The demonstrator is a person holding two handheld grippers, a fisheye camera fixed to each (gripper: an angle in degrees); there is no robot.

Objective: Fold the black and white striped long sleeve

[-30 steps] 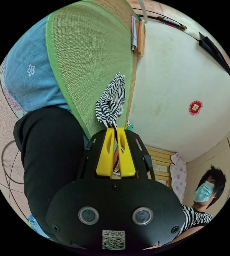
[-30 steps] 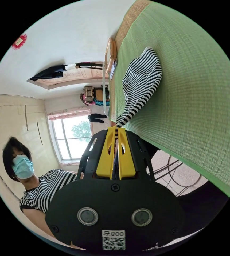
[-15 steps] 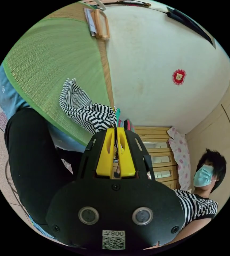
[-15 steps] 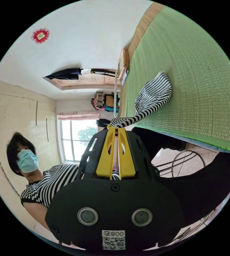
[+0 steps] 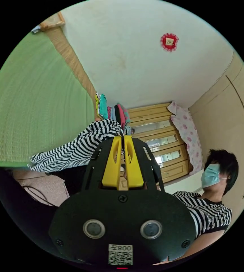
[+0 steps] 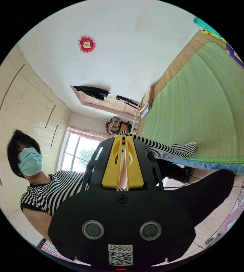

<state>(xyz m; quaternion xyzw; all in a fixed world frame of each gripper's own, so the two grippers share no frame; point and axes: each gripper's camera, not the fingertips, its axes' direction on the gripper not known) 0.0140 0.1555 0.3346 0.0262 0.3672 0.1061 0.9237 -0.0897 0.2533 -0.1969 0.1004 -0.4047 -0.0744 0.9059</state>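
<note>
In the left gripper view, our left claw (image 5: 123, 138) has its two yellow jaws pressed together on a bunched edge of the black and white striped long-sleeve shirt (image 5: 76, 148). From that pinch the cloth runs away to the left as a long band and ends in a loose tip over the near edge of the green woven mat (image 5: 36, 102) that covers the bed. Its long axis lies roughly along that edge. Farther off, a stack of folded coloured clothes (image 5: 110, 109) stands at the end of the mat, in front of a wooden cabinet (image 5: 158, 147). A person in a striped top (image 5: 209, 209) is at the right.

In the right gripper view, our right claw (image 6: 124, 138) is likewise clenched, with striped cloth caught at the very tips of its jaws. The striped shirt (image 6: 170, 148) stretches from there to the right, and its free end rests on the near border of the green mat (image 6: 207, 107), above a blue sheet (image 6: 226, 167) below the mat.

We judge that the garment is held up between both claws, mostly off the bed. Each claw holds one end, so neither is nearer. Laying it flat calls for carrying both ends away from us, over the mat.
</note>
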